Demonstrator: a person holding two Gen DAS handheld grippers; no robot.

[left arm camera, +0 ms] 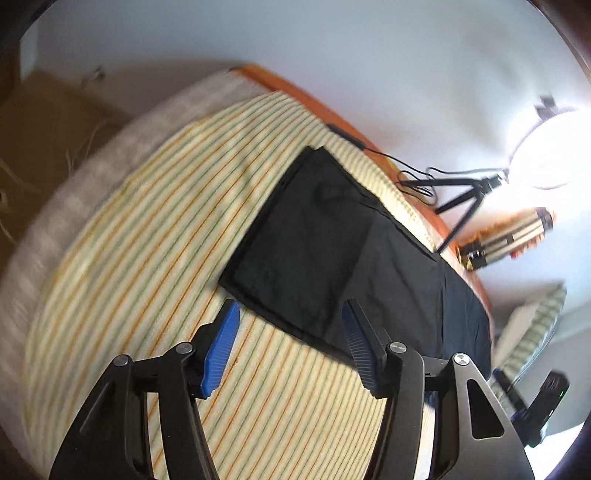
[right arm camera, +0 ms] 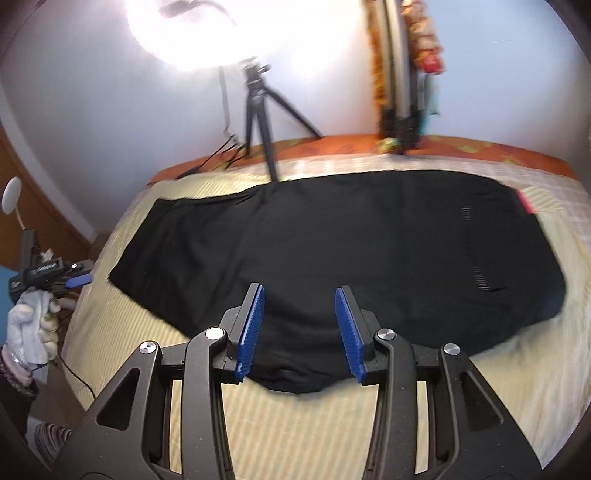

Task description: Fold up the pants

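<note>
Black pants lie flat on a striped bedspread, legs laid together, leg ends at the left, waist with a red tag at the right. In the left wrist view the pants show their leg ends. My left gripper is open and empty, hovering over the near edge of the leg ends. My right gripper is open and empty, above the near edge of the pants' middle. The left gripper, held by a gloved hand, also shows in the right wrist view at far left.
A black tripod with a bright ring light stands at the bed's far edge, cables beside it. An orange blanket edge runs along the far side. A decorated pole stands by the wall. The bed edge drops off at left.
</note>
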